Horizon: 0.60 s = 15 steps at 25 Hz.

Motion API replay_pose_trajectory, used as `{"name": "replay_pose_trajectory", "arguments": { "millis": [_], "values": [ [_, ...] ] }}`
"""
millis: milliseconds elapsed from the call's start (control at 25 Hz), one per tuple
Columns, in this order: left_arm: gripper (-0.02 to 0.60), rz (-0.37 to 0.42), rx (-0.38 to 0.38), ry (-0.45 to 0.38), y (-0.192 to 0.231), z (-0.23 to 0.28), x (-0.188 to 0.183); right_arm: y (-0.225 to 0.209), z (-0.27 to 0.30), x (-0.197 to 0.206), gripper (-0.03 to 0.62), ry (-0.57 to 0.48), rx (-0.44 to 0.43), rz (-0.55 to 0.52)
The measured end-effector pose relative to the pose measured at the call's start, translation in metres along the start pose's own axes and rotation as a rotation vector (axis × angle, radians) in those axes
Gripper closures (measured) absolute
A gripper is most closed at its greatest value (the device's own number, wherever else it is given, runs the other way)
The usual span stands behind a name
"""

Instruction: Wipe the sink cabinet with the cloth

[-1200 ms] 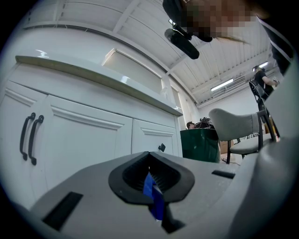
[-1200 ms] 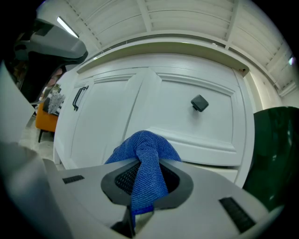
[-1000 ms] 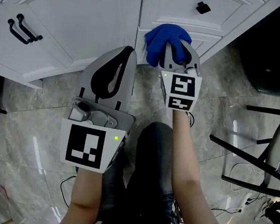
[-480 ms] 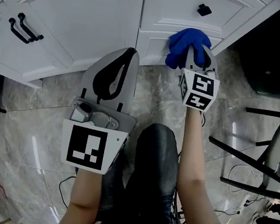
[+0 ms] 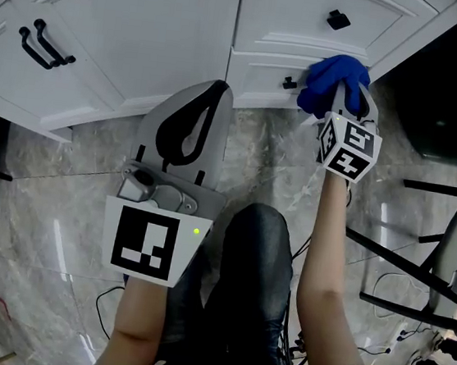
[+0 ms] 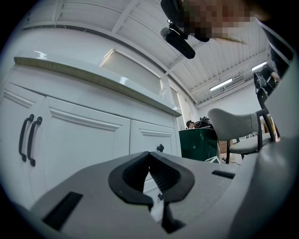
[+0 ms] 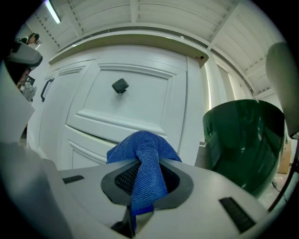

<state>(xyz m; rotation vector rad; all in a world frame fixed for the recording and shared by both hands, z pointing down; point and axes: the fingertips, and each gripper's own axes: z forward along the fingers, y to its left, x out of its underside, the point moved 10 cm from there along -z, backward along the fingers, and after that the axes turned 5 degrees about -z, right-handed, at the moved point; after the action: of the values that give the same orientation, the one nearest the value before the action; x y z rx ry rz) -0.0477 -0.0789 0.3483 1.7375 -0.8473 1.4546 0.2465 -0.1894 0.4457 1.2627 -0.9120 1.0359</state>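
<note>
cloth (image 5: pixel 334 76) clamped in right claw (image 5: pixel 340 96) on outstretched arm (image 5: pixel 327 231), bunched beyond its tips at sink cabinet (image 5: pixel 148 27) drawer; left claw (image 5: pixel 209 94) closed, empty, nearer the body.

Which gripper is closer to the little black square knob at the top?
Right. The right gripper, holding the blue cloth, is just under the knob in the head view. The left gripper is farther off to the left, away from it.
</note>
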Motion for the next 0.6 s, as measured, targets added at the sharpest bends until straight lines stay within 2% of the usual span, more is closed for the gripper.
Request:
{"name": "replay_pose_trajectory", "arguments": {
  "millis": [120,280,600],
  "values": [
    [0.577,0.001,-0.002,0.002,-0.001,0.001,0.000,-0.011,0.002,0.004,0.533,0.016,0.015,0.022],
    [0.577,0.002,0.004,0.002,-0.003,0.002,0.001,-0.014,0.003,0.006,0.533,0.012,-0.007,0.024],
    [0.577,0.007,0.011,-0.002,-0.006,0.002,0.000,-0.017,0.004,0.006,0.533,0.021,-0.028,-0.023]
  ]
}}
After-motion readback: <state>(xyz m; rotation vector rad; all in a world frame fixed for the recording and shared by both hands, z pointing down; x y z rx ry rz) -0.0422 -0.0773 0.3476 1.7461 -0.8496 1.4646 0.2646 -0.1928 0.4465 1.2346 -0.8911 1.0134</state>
